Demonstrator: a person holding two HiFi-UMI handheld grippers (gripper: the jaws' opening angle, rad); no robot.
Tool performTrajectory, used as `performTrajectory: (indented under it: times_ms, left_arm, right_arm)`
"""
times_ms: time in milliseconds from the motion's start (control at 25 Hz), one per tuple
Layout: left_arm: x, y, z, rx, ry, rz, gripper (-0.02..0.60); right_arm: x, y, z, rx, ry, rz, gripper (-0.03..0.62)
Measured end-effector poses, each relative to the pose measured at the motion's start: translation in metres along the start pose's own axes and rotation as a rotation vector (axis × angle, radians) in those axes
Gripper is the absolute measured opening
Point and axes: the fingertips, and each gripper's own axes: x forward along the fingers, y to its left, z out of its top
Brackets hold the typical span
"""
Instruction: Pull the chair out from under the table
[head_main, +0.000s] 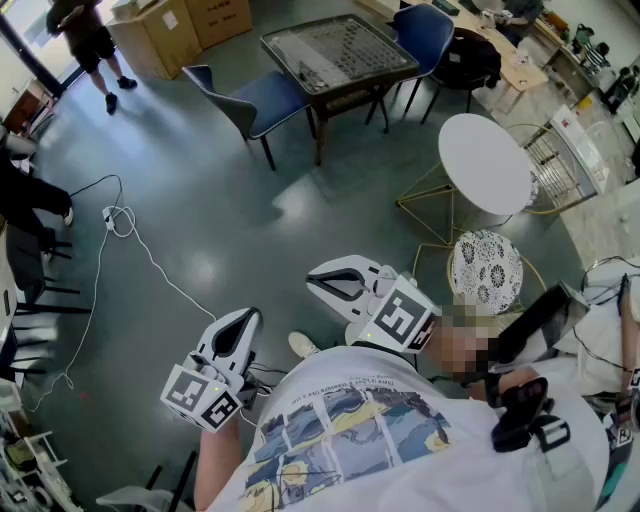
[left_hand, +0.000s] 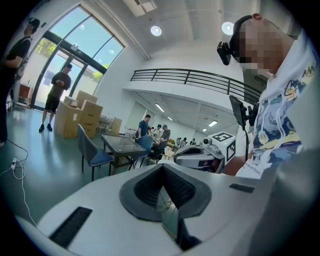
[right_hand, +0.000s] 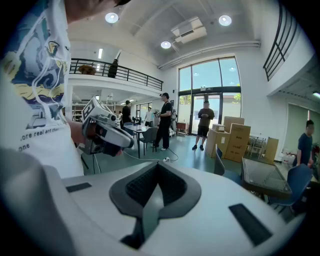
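The left gripper and the right gripper are both closed, pads pressed together with nothing between them. They are held close in front of the person's printed shirt. The only readable writing is part of a line on that shirt, "real art".

Well ahead of both grippers stands one dark square table with two blue chairs. The nearer chair sits against the table's left side, well apart from either gripper, and a second chair stands at its far right.

To the right of the right gripper are one round white table and, nearer, one patterned stool.

Bare floor lies open between the grippers and the nearer chair. One white cable trails ahead and left of the left gripper. Cardboard boxes stand beyond, past the table.
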Motion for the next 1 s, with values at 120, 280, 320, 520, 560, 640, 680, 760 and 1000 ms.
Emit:
performTrajectory:
  times_ms: [120,280,320,520,560,640,680,760,1000]
  left_arm:
    - [0.02,-0.018,0.002,0.015,-0.005,0.028,0.009]
    - [0.042,-0.038,0.0,0.054,0.023,0.049,0.009]
    - [0.046,-0.043,-0.001,0.056,0.026,0.048,0.009]
    - [0.068,-0.06,-0.008,0.038,0.028,0.068,0.009]
    - [0.074,-0.061,-0.01,0.035,0.027,0.076,0.009]
    - [0.086,-0.058,-0.011,0.034,0.024,0.09,0.009]
    - [0.09,-0.054,-0.011,0.034,0.025,0.098,0.009]
    - [0.093,-0.041,-0.01,0.029,0.037,0.114,0.009]
    - [0.117,0.024,0.018,0.045,0.063,0.119,0.012]
  right_arm:
    - [-0.017,-0.01,-0.006,-0.003,-0.023,0.034,0.011]
    - [-0.039,-0.018,-0.015,0.002,-0.038,0.044,0.011]
    - [-0.044,-0.02,-0.018,0.005,-0.037,0.042,0.011]
    - [-0.071,-0.033,-0.037,0.019,-0.053,0.047,0.011]
    - [-0.075,-0.036,-0.041,0.026,-0.066,0.054,0.012]
    - [-0.079,-0.047,-0.048,0.035,-0.077,0.061,0.012]
    - [-0.078,-0.052,-0.05,0.038,-0.078,0.061,0.012]
    - [-0.072,-0.061,-0.051,0.043,-0.061,0.057,0.017]
    - [-0.036,-0.115,-0.041,0.035,-0.041,0.005,0.075]
